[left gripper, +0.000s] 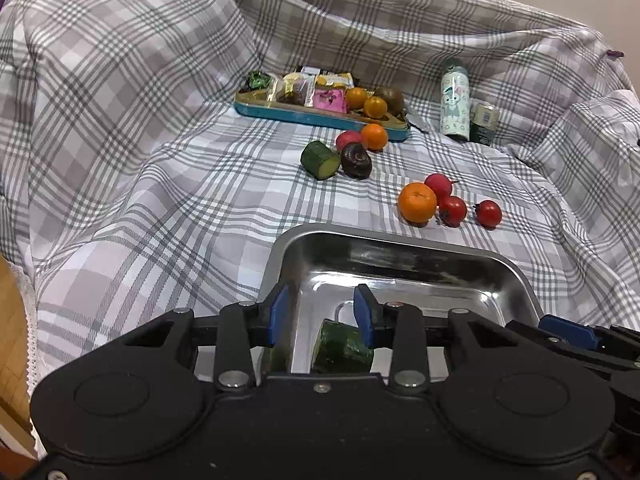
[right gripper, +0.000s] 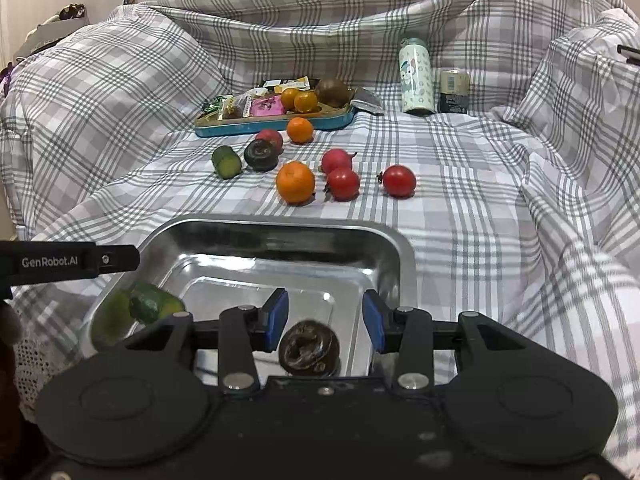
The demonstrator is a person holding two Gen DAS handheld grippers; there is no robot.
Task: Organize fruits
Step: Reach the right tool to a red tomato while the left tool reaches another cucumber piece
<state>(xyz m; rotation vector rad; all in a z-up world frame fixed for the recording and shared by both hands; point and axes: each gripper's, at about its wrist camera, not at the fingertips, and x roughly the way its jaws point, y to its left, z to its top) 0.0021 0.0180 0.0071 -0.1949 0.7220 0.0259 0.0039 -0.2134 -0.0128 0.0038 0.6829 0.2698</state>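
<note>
A steel tray lies on the plaid cloth just ahead of both grippers. My left gripper hangs open over the tray's left side. Under its fingers lies a green cucumber piece, blurred in the right wrist view. My right gripper is open too, with a dark round fruit resting in the tray between its fingers, untouched. Beyond the tray sit an orange and red tomatoes.
Farther back lie another cucumber piece, a dark fruit, a small orange and a red fruit. A blue tray holds snacks and fruit. A bottle and can stand right. Cloth folds rise around.
</note>
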